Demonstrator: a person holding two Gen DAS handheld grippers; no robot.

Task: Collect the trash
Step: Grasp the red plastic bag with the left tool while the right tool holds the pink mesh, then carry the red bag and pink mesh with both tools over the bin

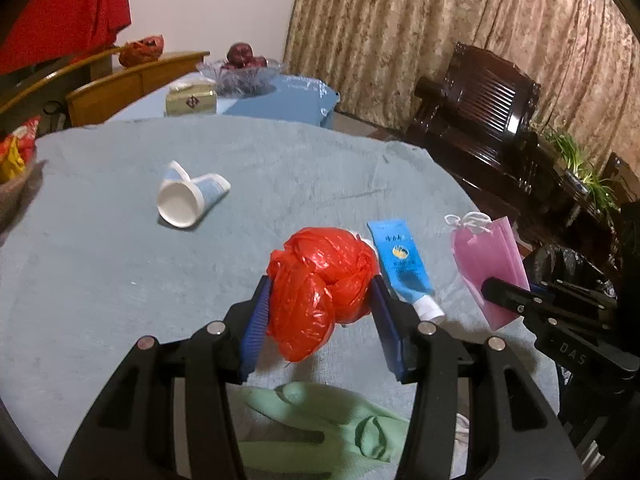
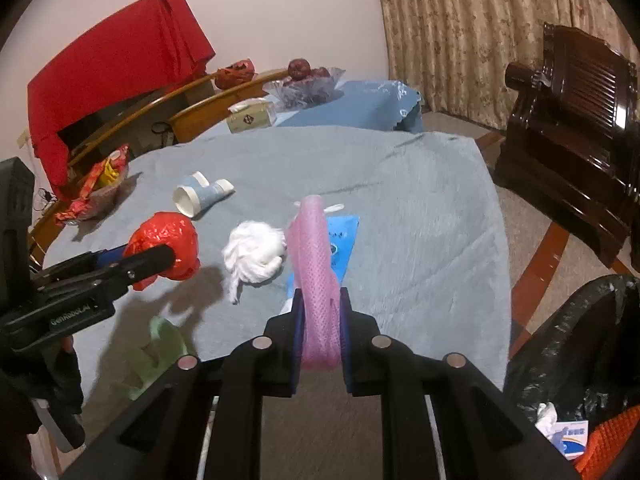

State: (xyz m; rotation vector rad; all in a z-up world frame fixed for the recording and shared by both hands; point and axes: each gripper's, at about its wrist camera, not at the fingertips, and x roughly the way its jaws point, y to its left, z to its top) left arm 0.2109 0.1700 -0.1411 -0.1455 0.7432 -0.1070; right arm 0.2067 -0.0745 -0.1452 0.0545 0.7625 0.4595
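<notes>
My left gripper is shut on a crumpled red plastic bag and holds it just above the blue-grey tablecloth; the bag also shows in the right wrist view. My right gripper is shut on a pink face mask, also seen at the right of the left wrist view. On the cloth lie a blue tube, a white tissue wad, two nested paper cups and a green rubber glove.
A black trash bag with some trash inside stands open at the right, off the table. A snack basket sits at the table's left edge. A tissue box and fruit bowl stand on the far table. A dark wooden chair is at the right.
</notes>
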